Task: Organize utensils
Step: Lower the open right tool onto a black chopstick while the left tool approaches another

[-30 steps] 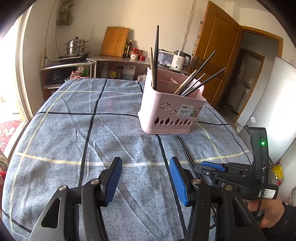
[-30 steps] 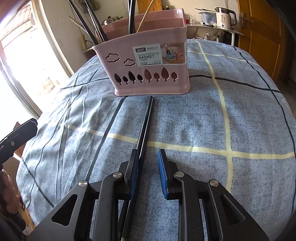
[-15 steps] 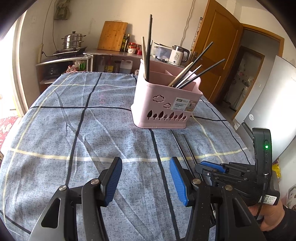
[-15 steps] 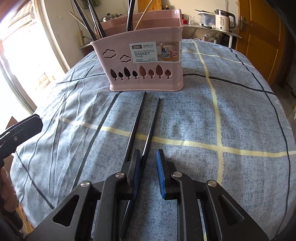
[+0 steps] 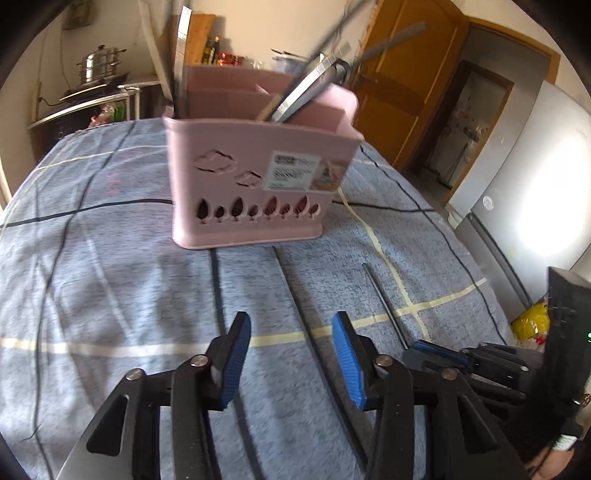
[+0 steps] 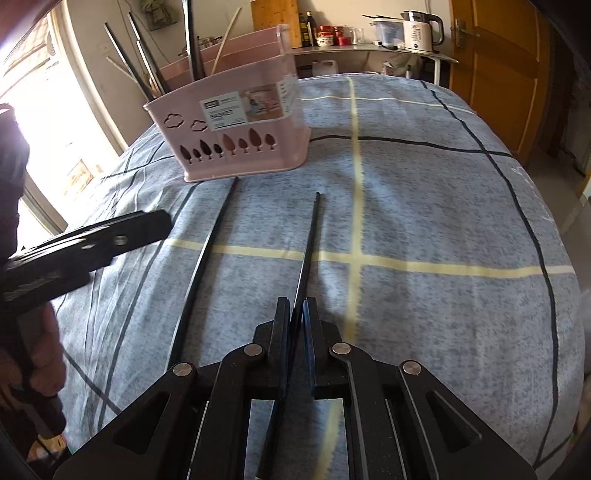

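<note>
One black chopstick (image 6: 308, 251) is clamped between the pads of the right gripper (image 6: 295, 325), its long axis running straight ahead from the jaws, tip pointed toward the pink chopstick basket (image 6: 236, 136), which stands further along the table and slightly to the left. A second black chopstick (image 6: 207, 258) is left lying on the cloth just to the left of the held one, roughly parallel, its far end close to the basket's base — and it lies between the two grippers, under the open jaws of the left gripper (image 5: 291, 354), whose blue pads are held wide apart over it with nothing gripped. The left gripper is judged the nearer for that loose stick. The basket is already loaded with several upright and leaning chopsticks. The table is covered by a blue checked cloth (image 6: 443, 206) with slight wrinkles — a soft surface. Beyond it, a kitchen counter with a kettle (image 6: 419, 26) and a wooden door (image 6: 498, 55) are seen.
</note>
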A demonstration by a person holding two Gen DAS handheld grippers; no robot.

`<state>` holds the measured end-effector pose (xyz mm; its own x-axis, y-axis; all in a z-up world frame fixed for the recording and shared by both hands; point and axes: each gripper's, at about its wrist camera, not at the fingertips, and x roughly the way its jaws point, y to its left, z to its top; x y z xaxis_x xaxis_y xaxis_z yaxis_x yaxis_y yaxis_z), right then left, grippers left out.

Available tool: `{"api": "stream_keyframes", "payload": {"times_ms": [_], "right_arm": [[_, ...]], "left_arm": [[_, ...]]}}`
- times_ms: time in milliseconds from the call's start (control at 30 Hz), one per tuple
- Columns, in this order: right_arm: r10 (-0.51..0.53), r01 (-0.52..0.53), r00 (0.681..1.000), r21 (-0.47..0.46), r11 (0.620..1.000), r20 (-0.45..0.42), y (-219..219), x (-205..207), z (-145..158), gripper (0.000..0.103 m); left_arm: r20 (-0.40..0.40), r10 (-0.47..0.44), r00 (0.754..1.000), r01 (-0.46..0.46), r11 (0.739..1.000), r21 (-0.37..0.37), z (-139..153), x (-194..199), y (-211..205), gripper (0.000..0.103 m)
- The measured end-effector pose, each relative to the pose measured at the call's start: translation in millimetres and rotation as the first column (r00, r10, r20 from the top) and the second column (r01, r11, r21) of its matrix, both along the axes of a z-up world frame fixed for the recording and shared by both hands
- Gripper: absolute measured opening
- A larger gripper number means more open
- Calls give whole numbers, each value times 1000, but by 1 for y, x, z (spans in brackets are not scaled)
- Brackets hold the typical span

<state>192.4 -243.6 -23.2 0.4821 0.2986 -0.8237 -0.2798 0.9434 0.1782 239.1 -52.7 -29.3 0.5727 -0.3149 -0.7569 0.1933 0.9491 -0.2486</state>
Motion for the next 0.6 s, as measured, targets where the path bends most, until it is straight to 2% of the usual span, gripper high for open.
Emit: {"api": "stream_keyframes", "payload": {"times_ms": [33,133,167,233,367,600], "right_arm": [[-7,7,1000,2,1000,-2,-4,0,-1,8],[-18,18,1000,17,1000,-6,-11,-1,-1,7],[-20,21,1000,22,1000,-8,-13,-1,-1,7],[-21,22,1000,27,999,-10,-15,-1,0,7],[-26,27,999,44,999,-21,-16,3,0,8],[-29,29,999,37,999,-19,-9,20,0,9]], "left_arm": [[-17,-9,1000,9,1000,13,-6,6,-7,34],[-55,-24,998,26,999,39,-20,17,-22,24],[-33,-23,999,25,998,62,-20,18,-26,22],[-38,-30,999,33,996,82,-20,19,-30,10],[-52,-49,997,53,995,82,-22,14,-25,8],[-55,-29,998,34,996,86,-22,1,-3,8]]}}
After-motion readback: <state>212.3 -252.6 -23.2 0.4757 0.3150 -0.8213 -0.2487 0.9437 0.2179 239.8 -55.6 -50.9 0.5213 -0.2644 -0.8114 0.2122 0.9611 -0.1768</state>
